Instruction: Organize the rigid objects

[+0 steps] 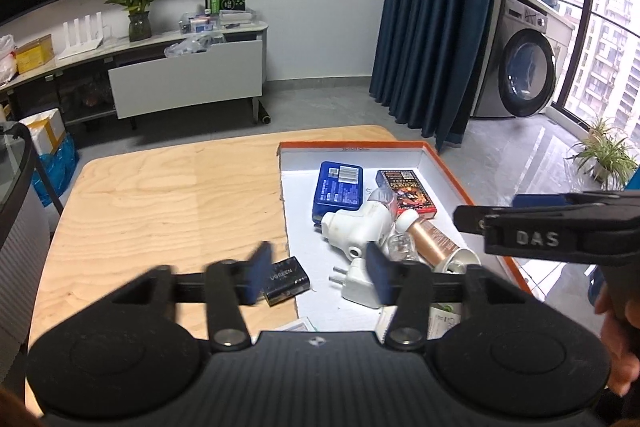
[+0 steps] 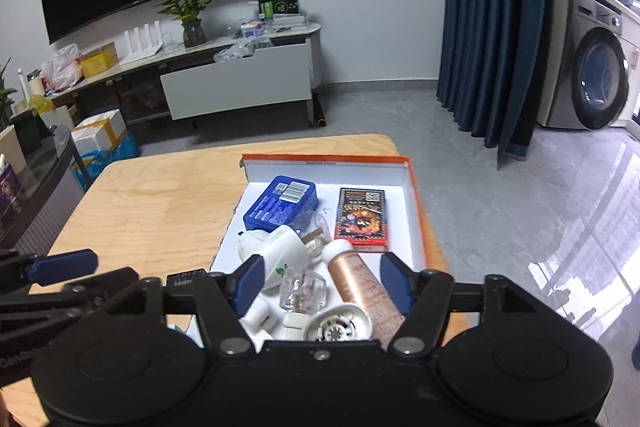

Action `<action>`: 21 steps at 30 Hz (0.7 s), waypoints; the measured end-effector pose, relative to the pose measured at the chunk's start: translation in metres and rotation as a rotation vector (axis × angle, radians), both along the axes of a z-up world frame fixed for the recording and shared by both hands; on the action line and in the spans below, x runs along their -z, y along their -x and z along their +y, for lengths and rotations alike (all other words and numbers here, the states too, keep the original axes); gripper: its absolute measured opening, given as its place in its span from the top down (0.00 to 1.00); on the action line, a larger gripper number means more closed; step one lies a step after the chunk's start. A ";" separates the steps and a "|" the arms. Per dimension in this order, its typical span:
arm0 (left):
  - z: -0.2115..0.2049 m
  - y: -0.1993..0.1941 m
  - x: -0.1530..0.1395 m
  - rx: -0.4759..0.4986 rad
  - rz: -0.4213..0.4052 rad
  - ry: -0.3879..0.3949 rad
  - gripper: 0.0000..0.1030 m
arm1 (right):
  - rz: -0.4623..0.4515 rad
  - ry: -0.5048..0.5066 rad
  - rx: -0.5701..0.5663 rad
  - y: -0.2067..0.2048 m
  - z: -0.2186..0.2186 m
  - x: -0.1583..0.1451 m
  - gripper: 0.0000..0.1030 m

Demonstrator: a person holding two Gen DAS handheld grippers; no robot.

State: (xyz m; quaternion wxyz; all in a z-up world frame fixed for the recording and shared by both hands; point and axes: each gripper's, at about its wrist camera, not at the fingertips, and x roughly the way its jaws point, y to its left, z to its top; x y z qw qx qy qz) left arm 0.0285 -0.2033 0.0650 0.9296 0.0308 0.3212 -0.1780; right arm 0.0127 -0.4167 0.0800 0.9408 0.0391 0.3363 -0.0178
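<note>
An orange-rimmed white tray (image 1: 427,147) (image 2: 328,158) on the wooden table (image 1: 160,211) holds a blue tin (image 1: 338,191) (image 2: 282,207), a red card pack (image 1: 408,193) (image 2: 362,219), a white plug device (image 1: 356,227), a clear glass bottle (image 2: 302,291) and a copper tube (image 2: 364,287). My left gripper (image 1: 319,267) is open, low over the tray's left edge. Below it, a black UGREEN box (image 1: 286,281) lies on the table by the left pad, and a white adapter (image 1: 358,281) lies by the right pad. My right gripper (image 2: 323,279) is open above the bottle and tube, gripping nothing.
A white TV console (image 2: 240,87) with a potted plant (image 2: 188,7) stands at the far wall. Blue curtains (image 2: 488,27) and a washing machine (image 2: 596,79) are to the right. A dark glass-topped stand (image 1: 12,179) sits left of the table. A hand (image 1: 618,339) holds the right gripper.
</note>
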 end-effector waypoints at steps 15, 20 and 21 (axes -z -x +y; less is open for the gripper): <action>-0.008 0.046 -0.003 -0.042 0.035 0.006 0.00 | 0.008 0.011 0.070 0.082 -0.012 -0.006 0.21; -0.013 0.060 0.007 -0.061 0.050 -0.035 0.00 | 0.052 0.012 0.081 0.104 -0.013 0.004 0.21; -0.015 0.061 0.009 -0.057 0.058 -0.041 0.00 | 0.064 0.008 0.078 0.107 -0.012 0.007 0.21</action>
